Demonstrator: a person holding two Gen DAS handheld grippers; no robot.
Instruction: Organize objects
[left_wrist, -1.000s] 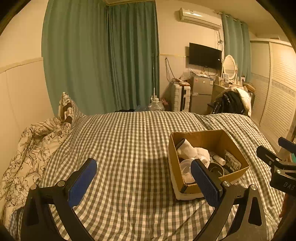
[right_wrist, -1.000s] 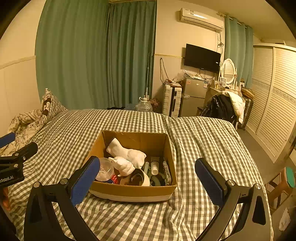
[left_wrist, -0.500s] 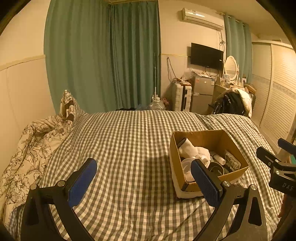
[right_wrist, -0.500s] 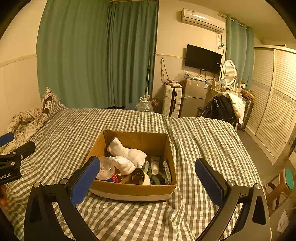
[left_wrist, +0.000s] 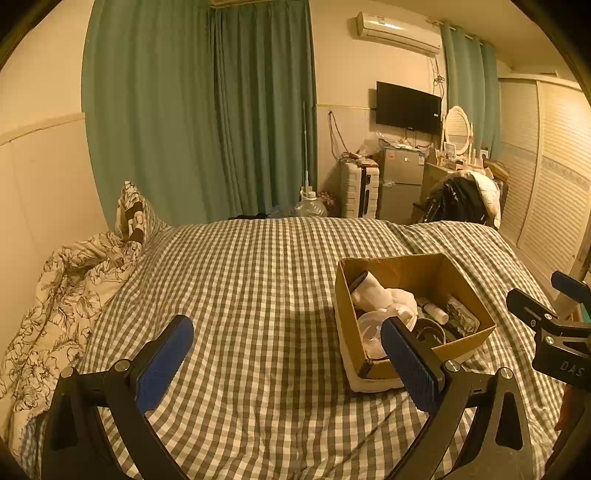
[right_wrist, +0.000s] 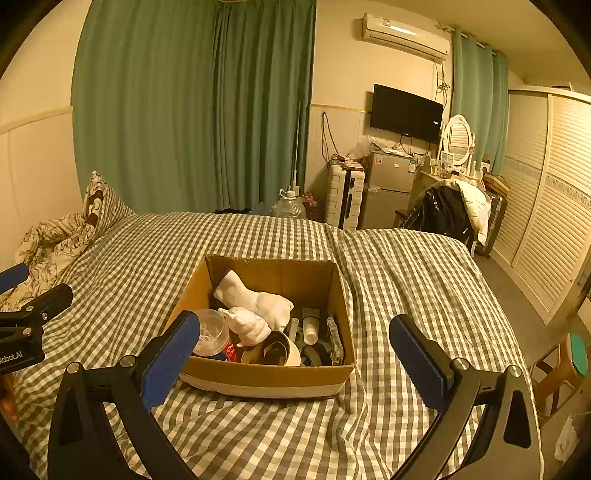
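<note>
An open cardboard box (right_wrist: 266, 373) stands on the checked bed; it also shows in the left wrist view (left_wrist: 347, 332). Inside lie a white sock (right_wrist: 255, 299), a second white bundle (right_wrist: 247, 325), a clear plastic cup (right_wrist: 210, 332), a bowl (right_wrist: 273, 352), a small white tube (right_wrist: 311, 328) and dark items. My right gripper (right_wrist: 291, 350) is open and empty, hovering above the box's near edge. My left gripper (left_wrist: 288, 354) is open and empty over bare bedding left of the box. The right gripper's tips show at the right edge of the left wrist view (left_wrist: 554, 317).
A floral duvet and pillow (left_wrist: 74, 273) are bunched at the bed's left. Beyond the bed stand a water jug (right_wrist: 290, 206), a white suitcase (right_wrist: 347, 201), a small fridge (right_wrist: 388, 192) and a chair with clothes (right_wrist: 450, 210). A stool (right_wrist: 565, 369) stands at the right.
Both grippers have risen and pulled back slightly, so the box sits a little lower and farther in each view. Nothing was taken hold of or let go.
</note>
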